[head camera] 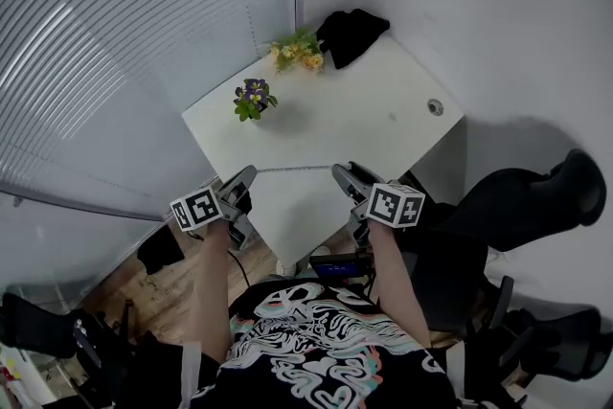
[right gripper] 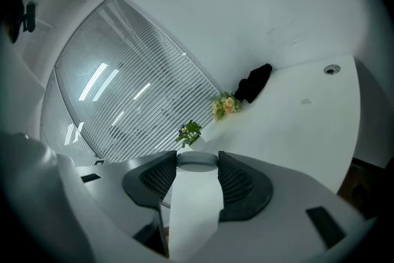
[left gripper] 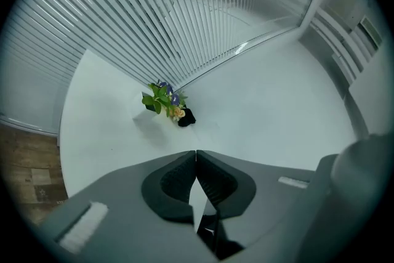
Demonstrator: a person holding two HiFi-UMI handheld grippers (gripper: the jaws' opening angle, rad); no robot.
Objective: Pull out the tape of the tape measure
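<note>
- The right tool [right gripper: 197, 158] is seen at the lower middle of the right gripper view. Its jaws are set wide apart and clamped on a round, grey-topped, pale-bodied thing that fills the gap from pad to pad.
- That thing is judged to be the tape measure [right gripper: 196, 206], since nothing of the kind is seen lying elsewhere. It is held in the air at the near edge of the tabletop [head camera: 364, 110].
- The left tool [left gripper: 196, 153] is seen at the lower middle of the left gripper view. Its jaws are pressed together at the tips, and nothing is held between them.
- No pulled-out tape is seen, and the tape's end tab cannot be made out in any view, so the pulling is judged not yet begun.
- For the step to be done well, the case should be kept firmly clamped and steady. The left tool should be opened, brought across to the tab and closed squarely on it. The tape should then be drawn straight out in line with its slot, not sideways, so that it is neither kinked nor slipped.
- Farther out, towards the upper middle of the head view, a purple-flowered plant [head camera: 254, 98], yellow flowers [head camera: 299, 50] and a black cloth [head camera: 350, 34] are seen on the tabletop. All are well clear of the pulling line.
</note>
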